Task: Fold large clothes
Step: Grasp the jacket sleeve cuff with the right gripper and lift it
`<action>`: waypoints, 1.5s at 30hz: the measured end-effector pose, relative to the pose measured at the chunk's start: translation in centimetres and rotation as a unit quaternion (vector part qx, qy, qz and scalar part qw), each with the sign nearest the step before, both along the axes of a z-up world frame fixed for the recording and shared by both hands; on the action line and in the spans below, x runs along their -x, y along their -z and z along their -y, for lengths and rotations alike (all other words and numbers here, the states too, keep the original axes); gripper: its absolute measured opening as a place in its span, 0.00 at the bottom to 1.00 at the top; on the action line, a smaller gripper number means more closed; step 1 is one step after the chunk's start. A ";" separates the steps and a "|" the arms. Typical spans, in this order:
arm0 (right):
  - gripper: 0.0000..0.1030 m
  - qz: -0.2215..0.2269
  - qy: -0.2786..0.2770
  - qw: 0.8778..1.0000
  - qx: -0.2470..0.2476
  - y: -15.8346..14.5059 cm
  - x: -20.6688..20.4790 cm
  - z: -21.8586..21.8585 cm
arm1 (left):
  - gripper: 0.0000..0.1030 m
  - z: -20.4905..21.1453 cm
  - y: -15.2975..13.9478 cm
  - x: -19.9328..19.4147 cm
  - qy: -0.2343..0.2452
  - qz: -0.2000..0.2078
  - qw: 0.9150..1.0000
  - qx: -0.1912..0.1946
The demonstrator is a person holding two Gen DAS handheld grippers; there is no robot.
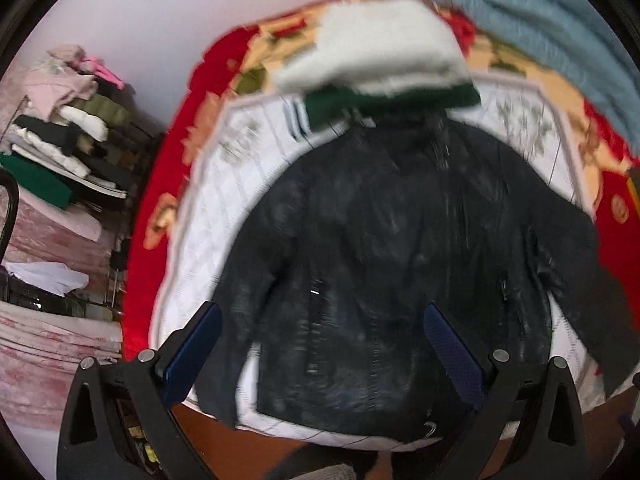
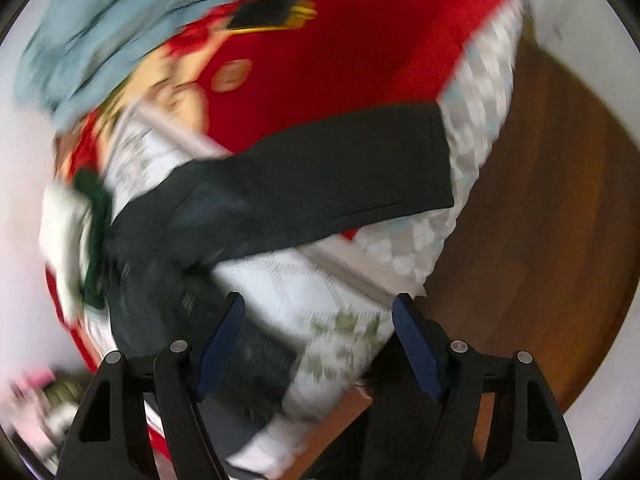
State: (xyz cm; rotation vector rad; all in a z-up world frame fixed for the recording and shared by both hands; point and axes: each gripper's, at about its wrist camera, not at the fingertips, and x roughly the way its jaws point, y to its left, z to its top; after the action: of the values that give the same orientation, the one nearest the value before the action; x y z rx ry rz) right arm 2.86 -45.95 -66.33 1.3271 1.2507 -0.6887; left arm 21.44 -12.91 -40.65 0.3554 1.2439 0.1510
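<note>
A black jacket (image 1: 384, 264) lies spread flat, front up, on a white quilted pad (image 1: 224, 208) that covers part of a bed; the pad serves here as the landmark. A red floral blanket (image 1: 160, 184) borders the pad on its far and lateral sides. At the far edge of the pad, touching the jacket collar, sits a folded stack: a white garment (image 1: 380, 52) atop a dark green garment (image 1: 360, 106). A light blue quilt (image 1: 540, 32) lies beyond the pad on the blanket. In the right wrist view one jacket sleeve (image 2: 340, 168) extends off the pad across the red blanket toward the bed edge, above a brown wooden floor (image 2: 552, 208). To the side of the pad, away from the bed, shelves hold piled folded clothes (image 1: 68, 136). The left claw (image 1: 320, 356) is spread wide over the near hem of the jacket, pinching nothing. The right claw (image 2: 318, 340) is likewise spread, poised over the near corner of the pad beside the jacket body, pinching nothing. Both views are motion-blurred.
</note>
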 end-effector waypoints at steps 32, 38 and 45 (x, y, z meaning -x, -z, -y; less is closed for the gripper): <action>0.05 0.184 0.219 0.951 0.117 4.4 0.4 4.2 | 1.00 12.0 11.2 -3.2 0.054 -0.029 0.997 0.050; 0.05 0.233 0.115 0.949 0.179 -5.0 -6.1 2.2 | 1.00 7.2 10.1 -5.1 0.017 -0.026 0.998 0.060; 0.04 0.285 -0.049 0.941 0.178 -10.3 -20.7 -7.0 | 1.00 -3.2 9.6 -7.2 -0.076 -0.010 0.996 0.054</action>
State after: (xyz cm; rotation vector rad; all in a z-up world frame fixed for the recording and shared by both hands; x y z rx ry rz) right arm 23.61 -38.92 -55.99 1.0478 0.6769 -0.3893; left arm 28.68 -9.74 -50.20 0.1690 1.2932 0.2107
